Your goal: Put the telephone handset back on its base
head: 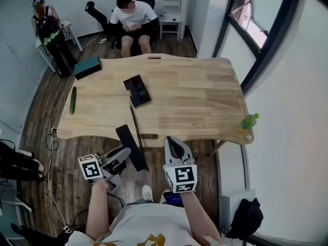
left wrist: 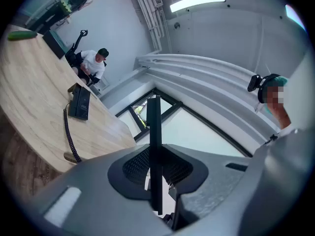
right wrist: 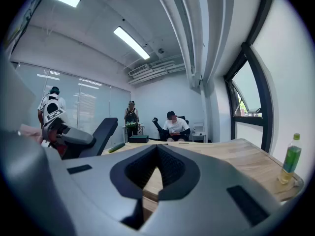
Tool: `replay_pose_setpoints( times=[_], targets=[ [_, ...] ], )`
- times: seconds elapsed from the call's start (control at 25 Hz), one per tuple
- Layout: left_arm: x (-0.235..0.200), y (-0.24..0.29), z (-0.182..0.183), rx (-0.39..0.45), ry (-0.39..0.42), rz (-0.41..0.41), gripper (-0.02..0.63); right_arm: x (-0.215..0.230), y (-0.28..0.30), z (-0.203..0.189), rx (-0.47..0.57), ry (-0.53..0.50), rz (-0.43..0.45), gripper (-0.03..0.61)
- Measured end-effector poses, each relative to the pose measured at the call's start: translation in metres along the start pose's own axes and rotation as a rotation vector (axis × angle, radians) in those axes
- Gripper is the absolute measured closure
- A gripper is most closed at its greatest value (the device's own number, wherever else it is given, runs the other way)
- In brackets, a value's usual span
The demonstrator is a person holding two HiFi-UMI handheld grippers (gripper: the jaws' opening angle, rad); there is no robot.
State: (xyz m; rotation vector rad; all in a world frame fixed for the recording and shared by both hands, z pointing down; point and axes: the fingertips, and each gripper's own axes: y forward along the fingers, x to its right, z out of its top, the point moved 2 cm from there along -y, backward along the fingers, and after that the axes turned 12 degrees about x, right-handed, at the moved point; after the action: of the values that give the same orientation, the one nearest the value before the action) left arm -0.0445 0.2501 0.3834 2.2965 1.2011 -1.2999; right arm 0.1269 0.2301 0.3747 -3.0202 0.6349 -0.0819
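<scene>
The black telephone base [head: 137,90] lies on the wooden table [head: 205,96], left of its middle. A coiled black cord [head: 136,122] runs from it over the near edge to the black handset [head: 130,147]. My left gripper [head: 123,154] is shut on the handset, off the table's near edge. In the left gripper view the handset [left wrist: 155,132] stands edge-on between the jaws, with the base [left wrist: 78,102] and cord [left wrist: 69,132] far off at left. My right gripper [head: 173,141] is beside it at the right, shut with nothing in it [right wrist: 157,149]. The handset [right wrist: 101,132] also shows at left in the right gripper view.
A cucumber [head: 73,100] lies at the table's left edge, a dark green box [head: 88,66] at the far left corner, a green bottle [head: 249,121] at the right corner. One person sits beyond the table [head: 134,19]; another stands at far left [head: 51,32].
</scene>
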Motion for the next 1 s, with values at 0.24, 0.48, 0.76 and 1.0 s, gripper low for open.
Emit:
replay_pose_setpoints(
  times=[0.24, 0.48, 0.76, 1.0],
  targets=[
    [-0.001, -0.003, 0.001, 0.004, -0.009, 0.011, 0.541, 0.007, -0.003, 0.000, -0.009, -0.008, -0.012, 0.575],
    [-0.005, 0.003, 0.000, 0.002, -0.013, 0.022, 0.541, 0.011, 0.002, -0.004, -0.015, -0.007, 0.006, 0.575],
    [-0.004, 0.008, -0.006, 0.012, -0.014, 0.031, 0.541, 0.018, -0.004, -0.012, -0.026, -0.021, 0.033, 0.575],
    [0.001, 0.013, -0.013, 0.021, -0.011, 0.043, 0.541, 0.028, -0.011, -0.020, -0.040, 0.030, 0.041, 0.575]
  ],
)
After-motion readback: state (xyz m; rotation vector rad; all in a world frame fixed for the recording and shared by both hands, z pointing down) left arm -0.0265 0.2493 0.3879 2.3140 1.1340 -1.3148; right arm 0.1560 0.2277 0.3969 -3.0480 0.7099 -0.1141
